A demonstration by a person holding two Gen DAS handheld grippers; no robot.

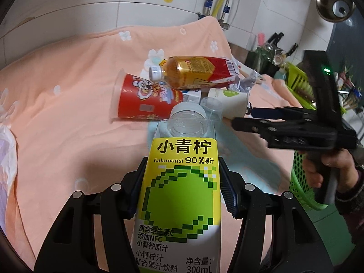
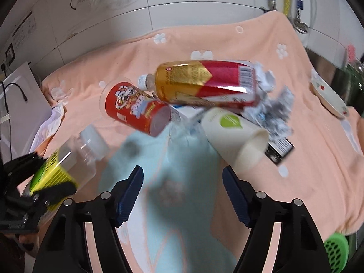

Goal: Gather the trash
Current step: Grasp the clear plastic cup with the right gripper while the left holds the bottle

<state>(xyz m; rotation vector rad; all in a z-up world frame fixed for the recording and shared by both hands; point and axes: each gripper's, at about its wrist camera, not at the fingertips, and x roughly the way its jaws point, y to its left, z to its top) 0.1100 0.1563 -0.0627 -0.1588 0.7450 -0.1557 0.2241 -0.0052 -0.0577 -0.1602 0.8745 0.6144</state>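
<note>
My left gripper [image 1: 182, 186] is shut on a clear lime juice bottle [image 1: 182, 182] with a yellow-green label, held above the peach cloth; it shows at the left of the right wrist view [image 2: 66, 161]. A trash pile lies ahead: a red snack cup [image 1: 143, 100] on its side, a red-gold tea bottle [image 1: 195, 72] across it, a white paper cup [image 1: 229, 102], crumpled paper [image 1: 248, 80]. My right gripper [image 2: 183, 177] is open and empty over the blue patch, just short of the white paper cup [image 2: 236, 136], red cup [image 2: 136, 109] and tea bottle [image 2: 204, 82].
A green plastic basket [image 1: 302, 177] stands at the table's right edge, its rim in the right wrist view [image 2: 336, 250]. A white dish [image 2: 329, 97] sits far right. A white plastic bag [image 2: 49, 125] lies at left. A tiled wall runs behind; a dish rack [image 1: 300, 79] stands at right.
</note>
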